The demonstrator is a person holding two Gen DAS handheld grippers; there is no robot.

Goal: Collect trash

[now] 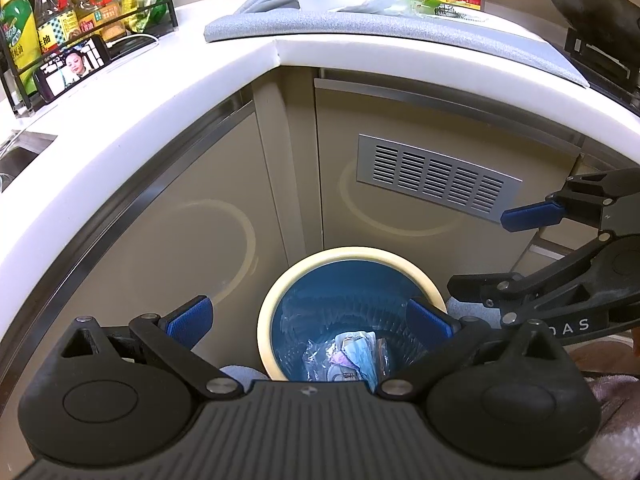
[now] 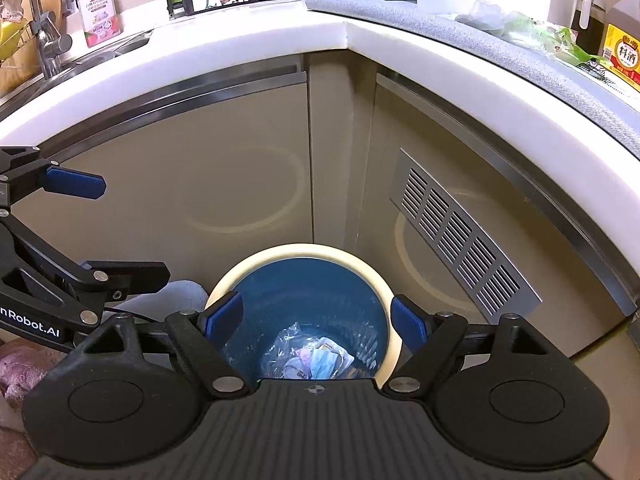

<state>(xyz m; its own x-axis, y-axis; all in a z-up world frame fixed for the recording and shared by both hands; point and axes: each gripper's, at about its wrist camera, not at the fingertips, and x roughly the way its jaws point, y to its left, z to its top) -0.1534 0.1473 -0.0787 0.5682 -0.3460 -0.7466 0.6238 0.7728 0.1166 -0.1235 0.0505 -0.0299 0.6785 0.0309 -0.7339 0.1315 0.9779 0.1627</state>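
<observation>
- My left gripper point(image 1: 310, 320) hangs over the corner floor, its blue-padded fingers point(image 1: 191, 317) spread apart with nothing between them.
- At twelve o'clock from it stands the round cream-rimmed bin with a blue liner bag point(image 1: 276, 300), tucked against the beige cabinet doors point(image 1: 180, 200).
- Crumpled plastic wrappers and a pale blue mask point(image 2: 316, 360) lie at the bin's bottom.
- My right gripper point(image 2: 316, 320) hovers above the bin too, fingers wide apart and empty.
- At two o'clock, more clear and green plastic scraps point(image 2: 532, 30) sit on the grey mat point(image 2: 400, 8) atop the white desk point(image 2: 240, 44).
</observation>
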